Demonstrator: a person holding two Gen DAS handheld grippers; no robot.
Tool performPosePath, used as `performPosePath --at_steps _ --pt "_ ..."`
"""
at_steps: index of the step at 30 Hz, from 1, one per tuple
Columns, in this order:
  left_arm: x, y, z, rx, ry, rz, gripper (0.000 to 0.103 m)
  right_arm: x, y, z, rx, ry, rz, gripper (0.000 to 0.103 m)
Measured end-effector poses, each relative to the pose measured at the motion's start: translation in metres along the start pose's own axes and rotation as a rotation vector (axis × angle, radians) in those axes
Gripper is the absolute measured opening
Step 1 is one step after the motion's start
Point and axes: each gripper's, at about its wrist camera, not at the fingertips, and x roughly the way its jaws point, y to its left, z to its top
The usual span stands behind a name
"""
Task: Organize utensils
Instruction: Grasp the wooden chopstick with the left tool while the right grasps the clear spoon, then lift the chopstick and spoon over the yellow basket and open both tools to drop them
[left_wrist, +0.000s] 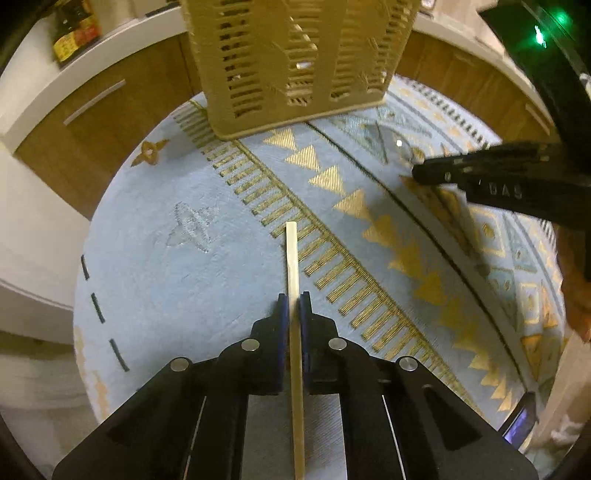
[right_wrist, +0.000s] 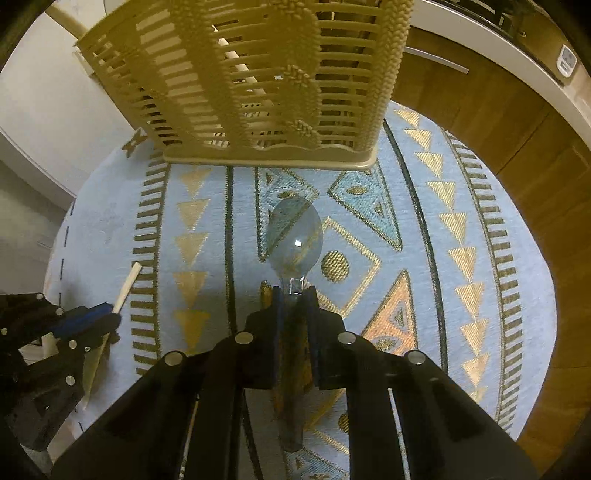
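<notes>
My left gripper (left_wrist: 294, 301) is shut on a pale wooden chopstick (left_wrist: 292, 258) that points forward over the patterned cloth. It also shows in the right wrist view (right_wrist: 110, 314) at the lower left with the chopstick (right_wrist: 127, 286). My right gripper (right_wrist: 294, 293) is shut on a clear plastic spoon (right_wrist: 294, 236), bowl forward, above the cloth. It shows in the left wrist view (left_wrist: 424, 171) at the right. A tan slotted utensil basket (left_wrist: 295, 62) stands upright ahead of both grippers, and in the right wrist view (right_wrist: 258, 81) a pale stick shows inside it.
A round table carries a light blue cloth with gold triangles (left_wrist: 166, 258). Wooden cabinet fronts (left_wrist: 92, 122) and a white counter curve behind it. A dark bottle (left_wrist: 74, 29) stands on the counter at the far left.
</notes>
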Motion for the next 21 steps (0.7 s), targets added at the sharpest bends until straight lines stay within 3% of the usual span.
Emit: performPosePath --at_steps 12,21 --pt "-0.039 0.010 -0.006 -0.113 -0.217 -0.081 0.004 -0.028 -0.017 -0.013 0.043 -0.077 0.101 0.010" --pt "-0.055 -0.008 -0.003 -0.097 -0.307 -0.136 0.004 -0.054 -0.028 -0.030 0.056 -0.183 0.193 0.010"
